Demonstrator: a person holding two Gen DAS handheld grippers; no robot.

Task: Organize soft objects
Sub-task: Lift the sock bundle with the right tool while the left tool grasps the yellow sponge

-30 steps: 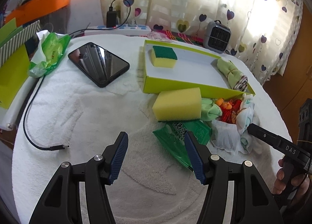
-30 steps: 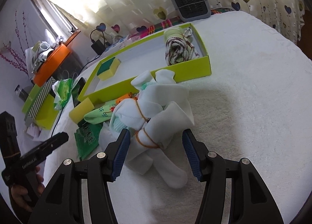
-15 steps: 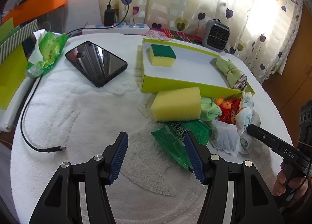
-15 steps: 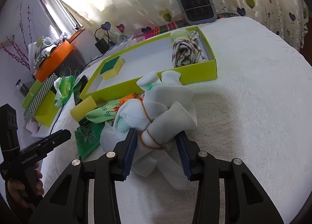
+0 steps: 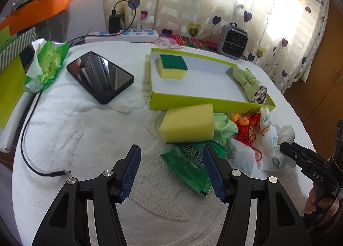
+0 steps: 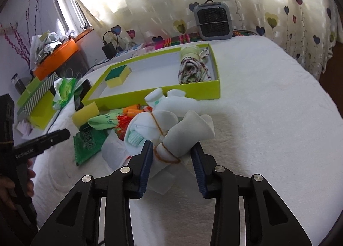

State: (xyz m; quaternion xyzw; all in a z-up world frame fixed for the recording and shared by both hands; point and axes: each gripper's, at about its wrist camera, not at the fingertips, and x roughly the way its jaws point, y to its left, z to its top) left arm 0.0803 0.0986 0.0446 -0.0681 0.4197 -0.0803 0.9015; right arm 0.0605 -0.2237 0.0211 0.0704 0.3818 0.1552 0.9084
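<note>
Looking along my left gripper (image 5: pixel 171 169) first, little has changed over the last second: its jaws stand wide apart with nothing between them, hovering above the towel-covered counter (image 5: pixel 85 134) just short of the green wipes packet (image 5: pixel 188 164), exactly as before. Beyond it the big yellow sponge (image 5: pixel 188 122) lies against the front wall of the green tray (image 5: pixel 193 102), which already holds a scrub sponge (image 5: pixel 172 67) and a rolled cloth (image 5: pixel 249 84). At the right edge of this view my right gripper reaches into the pile of soft things. In the right wrist view the real change shows: my right gripper (image 6: pixel 171 158), which a second ago stood open on either side of the white sock bundle (image 6: pixel 175 136), has drawn in, and its jaws are closing, with both pads now pressing the bundle at its rubber-banded waist. The bundle sits on the counter just in front of the tray's near wall, beside the green sock (image 6: pixel 103 121) and the orange-and-red tassel charm (image 6: pixel 126 117). I judge that the grasp is nearly made, so the bundle should be ready to lift over the wall into the tray's free middle. The loose sock ends hanging below the jaws could snag on the wall.
</note>
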